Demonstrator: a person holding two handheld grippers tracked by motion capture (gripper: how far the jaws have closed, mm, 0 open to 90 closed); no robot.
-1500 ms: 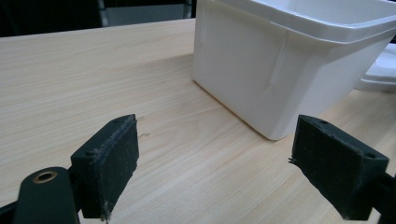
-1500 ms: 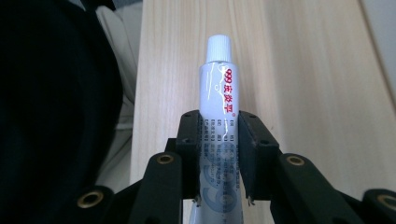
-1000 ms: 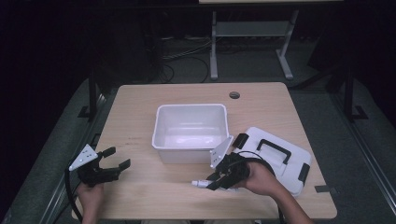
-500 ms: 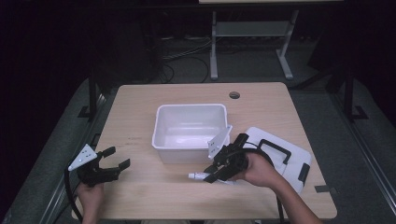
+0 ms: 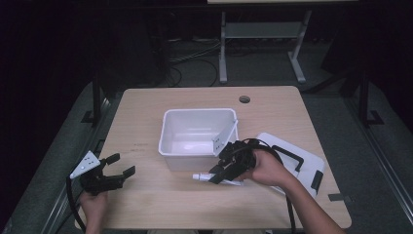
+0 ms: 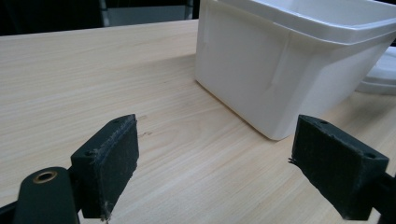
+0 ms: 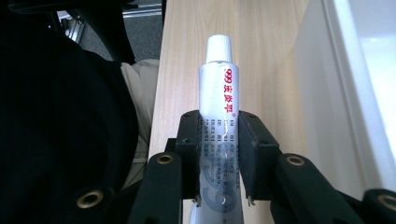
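Observation:
A white tube (image 7: 220,107) with a white cap and red print sticks out from between the jaws of my right gripper (image 7: 219,135), which is shut on it. In the high view the tube (image 5: 203,177) lies level, cap to the left, held by the right gripper (image 5: 217,174) just in front of the white bin (image 5: 197,131) and off the table. My left gripper (image 5: 117,166) rests at the table's front left, open with nothing between its pads (image 6: 116,163). The bin's near wall (image 6: 261,74) stands ahead of it.
A white lid (image 5: 297,161) with black latches lies to the right of the bin under the right hand. The wooden table (image 5: 146,112) has a cable hole (image 5: 244,99) at the back. Beyond its front edge are a person's dark top and light trousers (image 7: 140,93).
My right gripper has lifted the tube off the table and carried it up toward the bin's front wall. The left gripper has stayed where it was.

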